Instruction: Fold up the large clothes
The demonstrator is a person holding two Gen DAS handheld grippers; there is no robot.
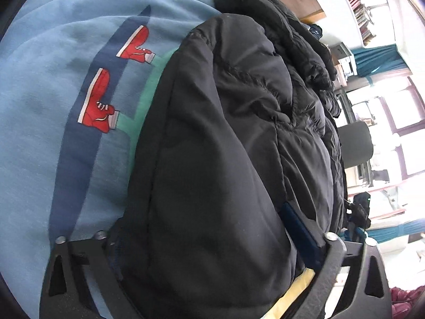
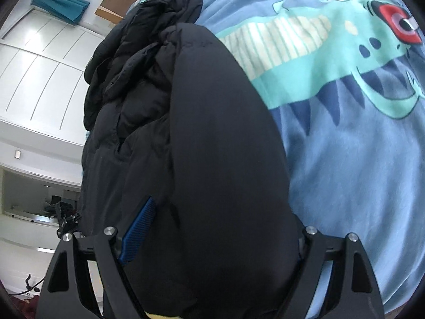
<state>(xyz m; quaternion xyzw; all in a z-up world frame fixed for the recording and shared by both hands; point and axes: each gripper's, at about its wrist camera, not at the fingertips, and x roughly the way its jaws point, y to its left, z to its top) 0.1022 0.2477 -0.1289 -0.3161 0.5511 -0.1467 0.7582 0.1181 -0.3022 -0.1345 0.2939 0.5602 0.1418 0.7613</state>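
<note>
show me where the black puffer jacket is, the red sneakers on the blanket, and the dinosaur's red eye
black puffer jacket (image 1: 217,159): left wrist view, on the smooth bulging panel between the fingers.
red sneakers (image 1: 99,106): left wrist view, on the nearer printed shoe.
dinosaur's red eye (image 2: 398,24): right wrist view, on the red ring of the print.

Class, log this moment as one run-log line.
left gripper: shut on jacket | right gripper: shut on jacket | under it: blue bedspread

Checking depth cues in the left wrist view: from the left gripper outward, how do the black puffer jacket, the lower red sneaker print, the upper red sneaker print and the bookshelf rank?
1. Black puffer jacket, bunched between the left gripper fingers.
2. Lower red sneaker print, left on the blue bedding.
3. Upper red sneaker print, further up.
4. Bookshelf, top right, on the far wall.
</note>
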